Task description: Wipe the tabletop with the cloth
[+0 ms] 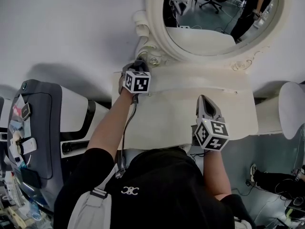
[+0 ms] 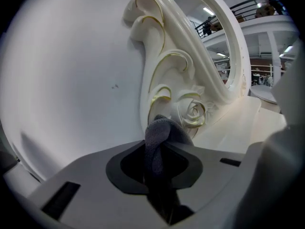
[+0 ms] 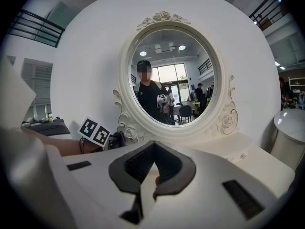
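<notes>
White tabletop (image 1: 176, 120) with curved front edge. At rear edge: oval mirror (image 1: 217, 8) in ornate white frame with scrolls and a gilded rose. At rear left corner, just beside the scrollwork: grey cloth (image 1: 139, 63), possibly touching the surface; contact not clearly visible.

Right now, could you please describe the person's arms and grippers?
The left gripper and right gripper are pale grey, each with a dark-lined claw and a cube of black-and-white square markers. A dark cable trails from the left one. The short sleeves are black.
</notes>
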A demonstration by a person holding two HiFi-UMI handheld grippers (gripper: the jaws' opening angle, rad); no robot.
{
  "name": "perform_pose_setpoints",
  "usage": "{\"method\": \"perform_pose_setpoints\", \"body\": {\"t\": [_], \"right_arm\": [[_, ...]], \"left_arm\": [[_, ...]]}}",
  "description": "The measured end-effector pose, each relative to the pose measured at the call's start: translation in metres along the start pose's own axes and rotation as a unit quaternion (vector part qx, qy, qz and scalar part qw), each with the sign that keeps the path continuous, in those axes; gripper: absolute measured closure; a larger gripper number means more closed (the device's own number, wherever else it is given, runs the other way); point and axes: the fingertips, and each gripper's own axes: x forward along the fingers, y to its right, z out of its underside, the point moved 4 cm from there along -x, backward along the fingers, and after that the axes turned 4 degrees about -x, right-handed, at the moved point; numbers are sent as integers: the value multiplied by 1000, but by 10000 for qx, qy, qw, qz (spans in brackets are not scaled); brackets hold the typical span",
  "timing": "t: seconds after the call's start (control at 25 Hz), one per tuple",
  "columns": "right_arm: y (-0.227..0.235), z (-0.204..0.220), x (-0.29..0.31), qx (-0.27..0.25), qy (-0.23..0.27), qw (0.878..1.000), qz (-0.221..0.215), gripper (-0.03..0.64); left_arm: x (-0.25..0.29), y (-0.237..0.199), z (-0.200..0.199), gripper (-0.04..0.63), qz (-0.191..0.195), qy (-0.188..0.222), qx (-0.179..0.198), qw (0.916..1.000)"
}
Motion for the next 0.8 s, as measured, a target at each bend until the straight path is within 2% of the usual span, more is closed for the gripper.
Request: {"method": "perform_pose_setpoints", "body": {"t": [0.2, 0.28, 0.56, 0.8], "right_arm": [[-4, 1, -14, -28, 51, 9996, 269, 614], [-1, 6, -19, -2, 26, 9993, 381, 614], [23, 15, -20, 104, -112, 9989, 434, 614], [62, 14, 2, 84, -155, 9998, 12, 614]], "left_arm": [[10, 36, 1, 529, 465, -54, -32, 9989], [13, 50, -1, 529, 541, -8, -7, 9985], [17, 69, -1, 529, 177, 40, -287, 9994], [22, 83, 1, 529, -193, -125, -510, 9984]]}}
